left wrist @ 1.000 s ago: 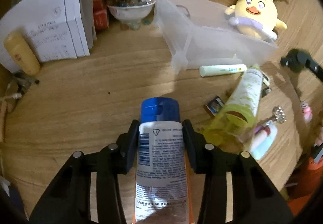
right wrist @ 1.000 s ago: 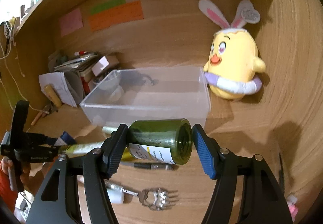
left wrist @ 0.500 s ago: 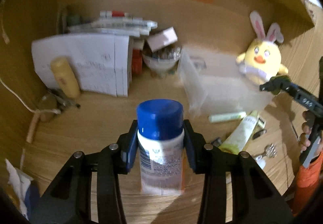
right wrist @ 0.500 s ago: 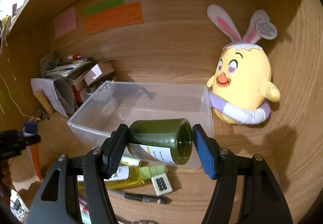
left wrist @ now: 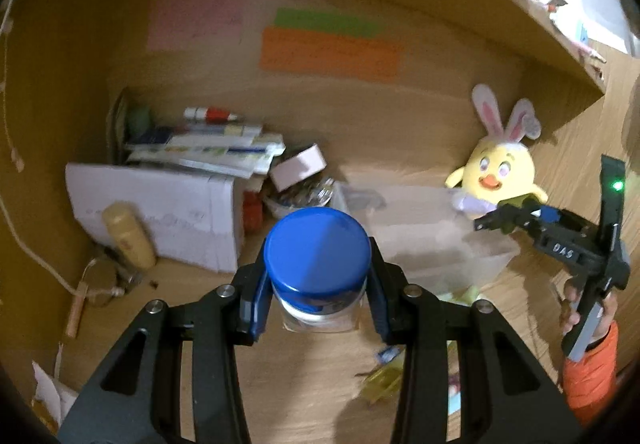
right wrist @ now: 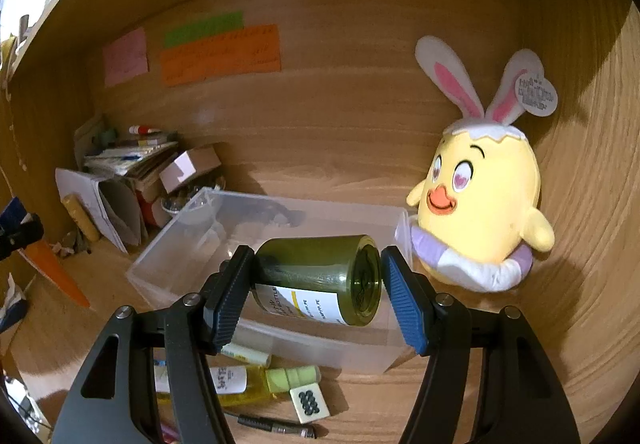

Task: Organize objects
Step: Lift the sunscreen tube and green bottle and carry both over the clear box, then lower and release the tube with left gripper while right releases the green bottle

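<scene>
The left hand-held gripper [left wrist: 317, 286] is clamped on a white plastic tube with a round blue cap [left wrist: 316, 247], its blue pads pressed against both sides just below the cap, and the tube is off the wooden counter [left wrist: 192, 308].

The right hand-held gripper [right wrist: 316, 290] holds a dark green glass bottle with a white label [right wrist: 320, 278] sideways between its blue pads, base toward the right pad. The bottle hangs over the near part of a clear plastic rectangular bin [right wrist: 172, 268].

A yellow plush chick with white rabbit ears [right wrist: 482, 211] sits at the bin's far right corner, touching it. On the counter just in front of the bin lie a yellow-green tube [right wrist: 248, 384], a white mahjong tile with dark dots [right wrist: 309, 400] and a dark pen [right wrist: 276, 426]. At the far left are stacked papers and boxes [right wrist: 128, 163].

In the left view, a hand in an orange sleeve [left wrist: 590, 324] grips the right tool's handle.
</scene>
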Motion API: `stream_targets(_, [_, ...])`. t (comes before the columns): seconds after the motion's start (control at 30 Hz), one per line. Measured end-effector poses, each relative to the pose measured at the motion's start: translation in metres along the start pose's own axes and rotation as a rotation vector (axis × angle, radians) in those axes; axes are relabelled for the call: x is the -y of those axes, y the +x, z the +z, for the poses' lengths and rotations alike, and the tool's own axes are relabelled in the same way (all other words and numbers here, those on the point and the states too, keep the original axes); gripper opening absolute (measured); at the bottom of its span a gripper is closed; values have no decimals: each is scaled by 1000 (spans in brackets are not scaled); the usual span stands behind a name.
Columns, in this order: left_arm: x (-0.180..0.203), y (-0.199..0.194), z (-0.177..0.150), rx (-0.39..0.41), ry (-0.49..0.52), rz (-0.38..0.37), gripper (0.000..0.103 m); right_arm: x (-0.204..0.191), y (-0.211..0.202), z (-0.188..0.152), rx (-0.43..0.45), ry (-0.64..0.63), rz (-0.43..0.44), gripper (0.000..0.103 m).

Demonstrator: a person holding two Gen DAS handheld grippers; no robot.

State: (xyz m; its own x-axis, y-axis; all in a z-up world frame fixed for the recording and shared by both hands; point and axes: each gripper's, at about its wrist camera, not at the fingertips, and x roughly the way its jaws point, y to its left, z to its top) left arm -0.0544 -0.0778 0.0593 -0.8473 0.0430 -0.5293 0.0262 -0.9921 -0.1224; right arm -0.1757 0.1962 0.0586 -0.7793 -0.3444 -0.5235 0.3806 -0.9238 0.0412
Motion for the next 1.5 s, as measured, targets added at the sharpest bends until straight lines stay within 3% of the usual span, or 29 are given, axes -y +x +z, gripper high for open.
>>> stream_targets(0.23, [20, 9, 29, 53, -4, -28, 41, 3, 10, 17, 8, -19, -4, 62])
stream_targets(0.53, [49, 43, 49, 43, 5, -72, 41, 9, 38, 15, -37, 19, 29, 62])
stream_targets(0.93, [69, 103, 37, -93, 33, -104, 41, 12, 62, -1, -117, -3, 23, 62])
stream_targets(1.1, [75, 123, 28, -148, 64, -53, 41, 14, 70, -5, -143, -17, -5, 62])
stream_targets(1.3, [79, 148, 24, -224, 70, -59, 41, 17, 82, -7, -184, -14, 0, 62])
stream_targets(1.5, [90, 166, 30, -230, 104, -31, 41, 18, 89, -10, -210, -15, 3, 62])
